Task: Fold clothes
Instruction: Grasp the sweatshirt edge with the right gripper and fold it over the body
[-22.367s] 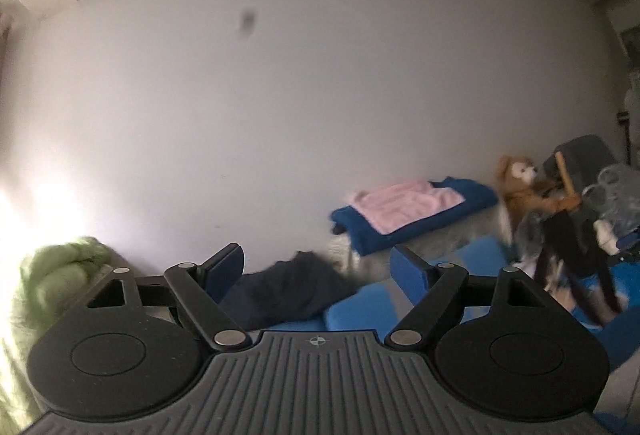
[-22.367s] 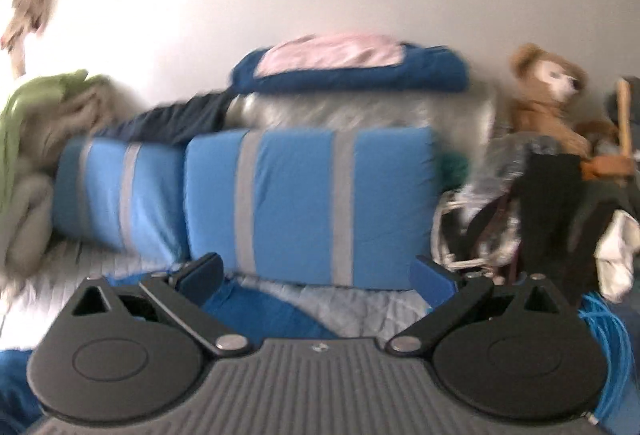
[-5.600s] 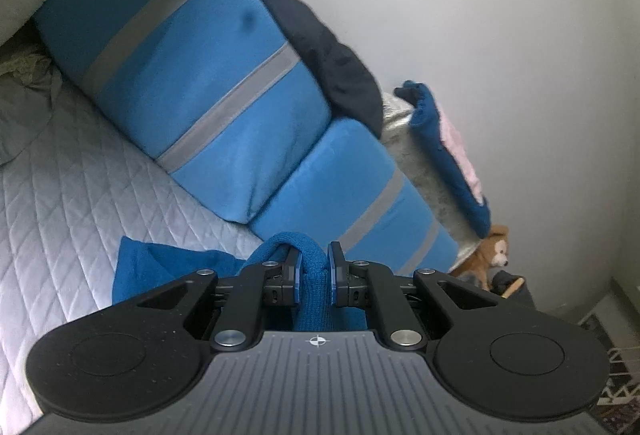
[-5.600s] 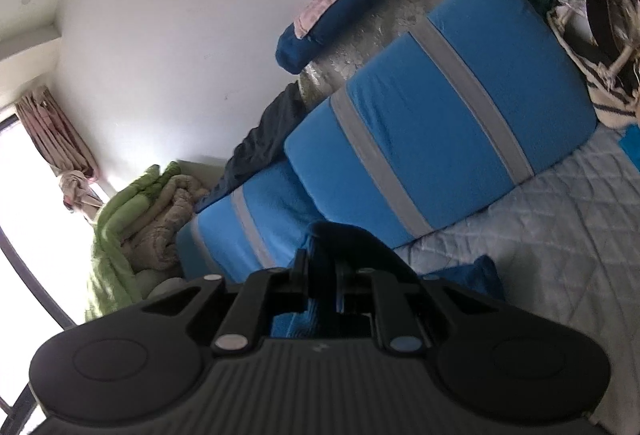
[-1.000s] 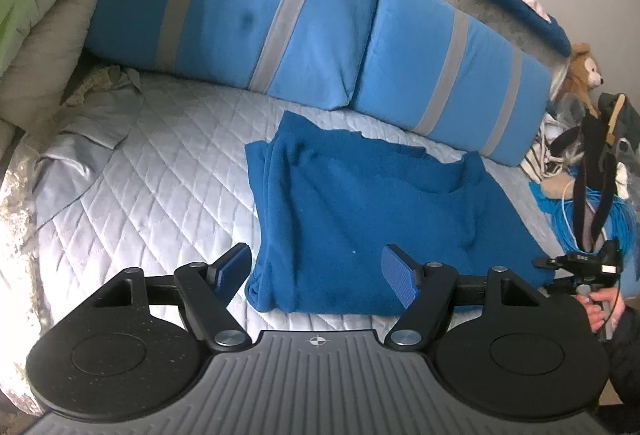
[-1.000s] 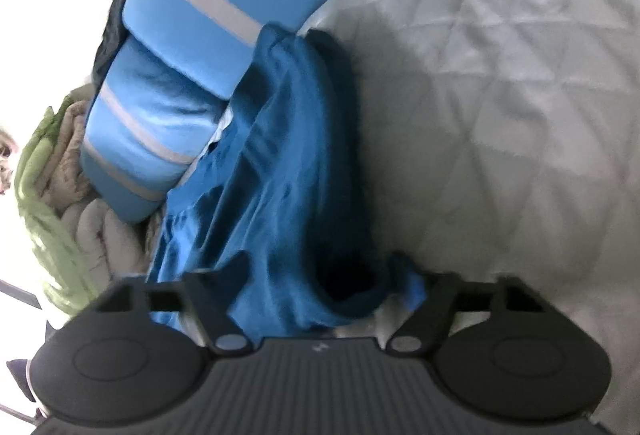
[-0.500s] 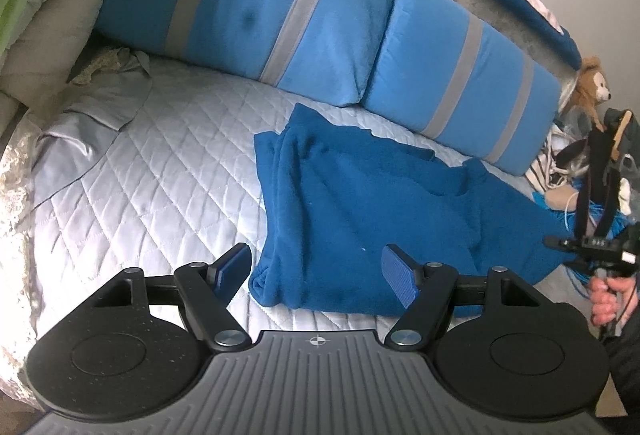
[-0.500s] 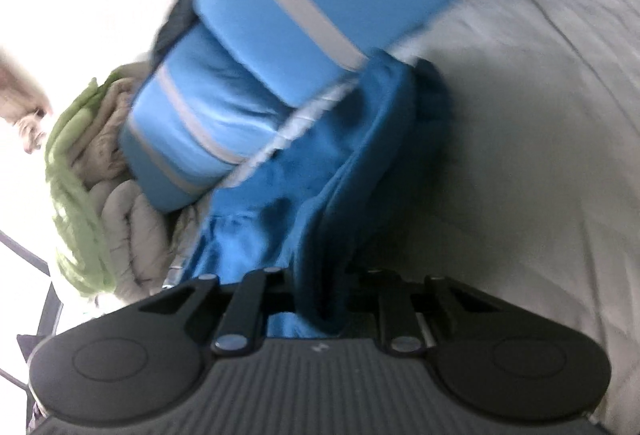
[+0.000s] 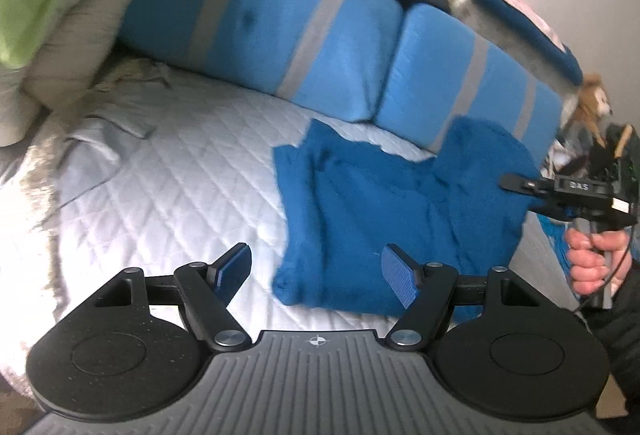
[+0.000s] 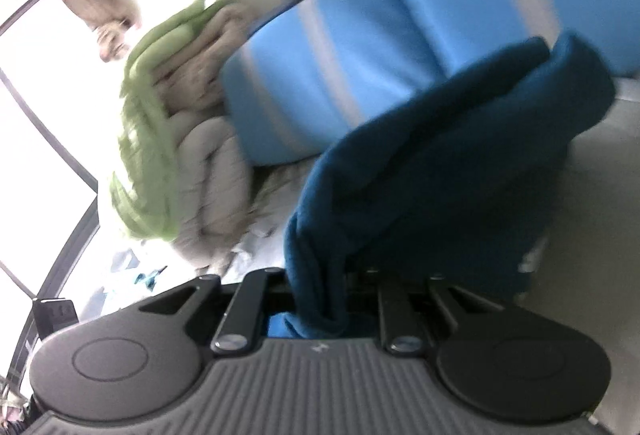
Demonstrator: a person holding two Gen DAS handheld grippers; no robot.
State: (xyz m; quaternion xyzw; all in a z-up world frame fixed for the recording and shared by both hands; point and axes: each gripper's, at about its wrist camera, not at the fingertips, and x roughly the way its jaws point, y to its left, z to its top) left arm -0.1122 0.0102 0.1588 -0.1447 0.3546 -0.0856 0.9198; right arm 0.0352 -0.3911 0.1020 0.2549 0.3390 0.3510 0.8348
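A dark blue fleece garment lies on the quilted white bed cover, its right part lifted off the bed. My left gripper hangs open over the garment's near left corner, nothing between its blue pads. In the left wrist view my right gripper, held by a hand at the right edge, pulls that raised part up. The right wrist view is blurred and shows my right gripper shut on a bunched fold of the blue garment, which drapes away from its jaws.
Two light blue cushions with grey stripes line the back of the bed. Green and beige bedding is piled at the far left. A teddy bear and clutter sit at the far right, beside folded blue and pink cloth.
My right gripper has shut on the garment's right edge and lifted it up and leftward, raising that side off the bed. The left gripper has drifted slightly and stays open.
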